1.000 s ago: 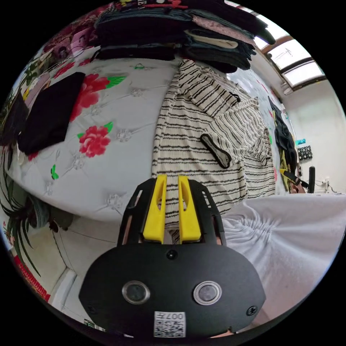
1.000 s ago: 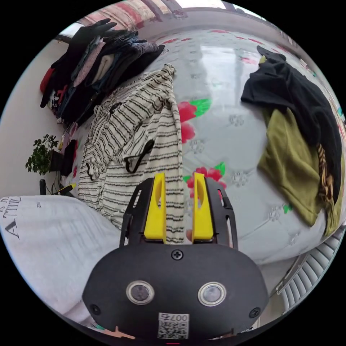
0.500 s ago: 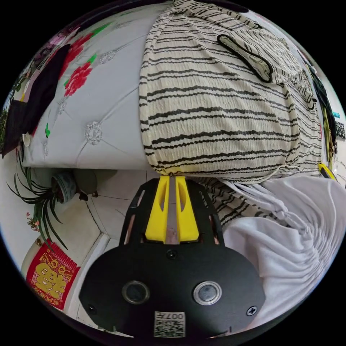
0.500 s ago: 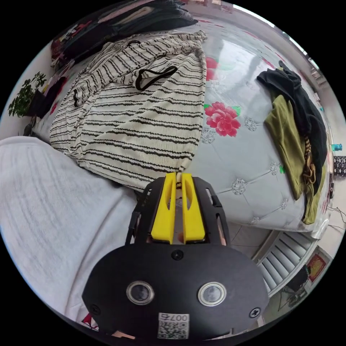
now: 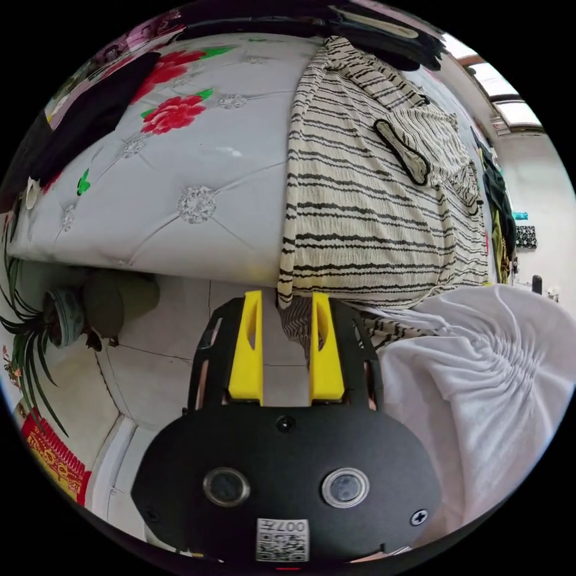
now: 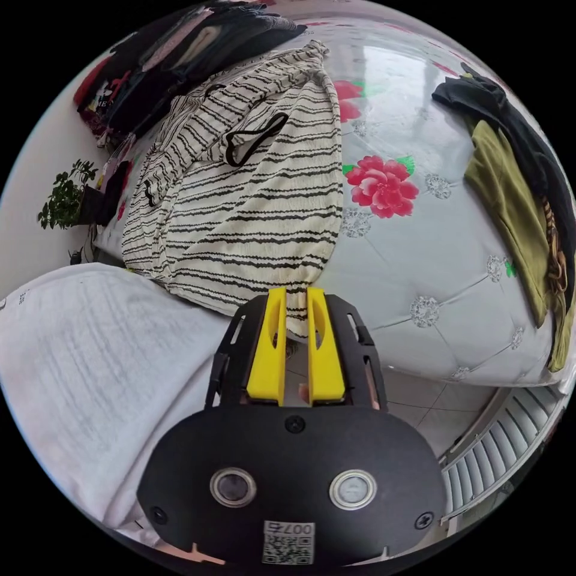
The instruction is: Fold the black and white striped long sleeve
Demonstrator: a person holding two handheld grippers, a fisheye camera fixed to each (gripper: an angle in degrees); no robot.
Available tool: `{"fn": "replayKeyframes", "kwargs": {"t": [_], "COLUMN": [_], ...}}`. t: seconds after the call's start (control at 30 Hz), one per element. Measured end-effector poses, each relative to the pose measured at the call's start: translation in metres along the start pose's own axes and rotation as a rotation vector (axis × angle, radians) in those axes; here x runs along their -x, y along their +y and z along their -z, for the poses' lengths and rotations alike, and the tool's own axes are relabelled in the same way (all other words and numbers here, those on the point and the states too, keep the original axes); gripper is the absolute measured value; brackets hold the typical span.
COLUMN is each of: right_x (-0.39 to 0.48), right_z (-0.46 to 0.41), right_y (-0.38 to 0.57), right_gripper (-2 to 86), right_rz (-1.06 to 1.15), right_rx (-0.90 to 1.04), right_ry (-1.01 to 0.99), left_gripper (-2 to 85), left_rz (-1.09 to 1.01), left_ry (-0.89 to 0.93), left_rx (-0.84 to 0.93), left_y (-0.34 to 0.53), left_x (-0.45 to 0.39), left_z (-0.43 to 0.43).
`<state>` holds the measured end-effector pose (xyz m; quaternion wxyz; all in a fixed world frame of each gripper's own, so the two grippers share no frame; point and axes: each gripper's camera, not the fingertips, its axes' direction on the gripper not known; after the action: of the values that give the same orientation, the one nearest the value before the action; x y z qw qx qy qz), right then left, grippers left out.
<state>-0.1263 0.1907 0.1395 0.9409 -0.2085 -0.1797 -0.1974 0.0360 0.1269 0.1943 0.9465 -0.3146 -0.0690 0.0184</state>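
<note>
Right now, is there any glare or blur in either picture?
Left gripper view: sharp, small sheen on the bed cover, bright windows upper right. Right gripper view: broad pale glare on the bed cover near the top; striped top crisp, fisheye bending at edges.

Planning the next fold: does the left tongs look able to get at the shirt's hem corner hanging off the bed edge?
Probably yes: the left tongs stand open with the shirt corner hanging between the jaws, nothing in the way.
</note>
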Motion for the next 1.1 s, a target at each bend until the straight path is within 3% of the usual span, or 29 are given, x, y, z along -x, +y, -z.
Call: {"fn": "replayKeyframes", "kwargs": {"t": [0.1, 0.2, 0.37, 0.53, 0.7, 0.87, 1.1], "right_x": [-0.007, -0.017, -0.045, -0.079, -0.097, -0.099, -0.103], "right_z": [0.0, 0.002, 0.036, 0.087, 0.125, 0.112, 0.055], "right_y": [-0.003, -0.004, -0.015, -0.059, -0.115, -0.118, -0.083], "right_gripper": [0.1, -0.1, -0.2, -0.1, 1.3, 3.5, 6.5], "right_rz": [0.0, 0.001, -0.053, -0.13, -0.274, -0.284, -0.276], "right_rx": [0.029, 0.043, -0.113, -0.304, -0.518, -0.493, -0.332], "right_ry": [-0.014, -0.114, -0.344, -0.536, -0.509, -0.435, -0.259], "left_gripper": [7.5, 1.7, -0.1, 0.0, 3.0, 9.1, 10.4], "left_rz": [-0.082, -0.156, -0.202, -0.126, 0.163, 0.22, 0.139], "left_ry": [-0.116, -0.117, 0.144, 0.588, 0.742, 0.658, 0.309], "left_rx": [0.113, 0.169, 0.183, -0.118, -0.371, -0.503, -0.245], "left_y": [-0.016, -0.022, -0.038, -0.102, -0.161, -0.169, -0.137], "left_x": [-0.014, -0.014, 0.019, 0.077, 0.117, 0.113, 0.096], "left_z": [-0.011, -0.012, 0.019, 0.096, 0.117, 0.12, 0.069]}}
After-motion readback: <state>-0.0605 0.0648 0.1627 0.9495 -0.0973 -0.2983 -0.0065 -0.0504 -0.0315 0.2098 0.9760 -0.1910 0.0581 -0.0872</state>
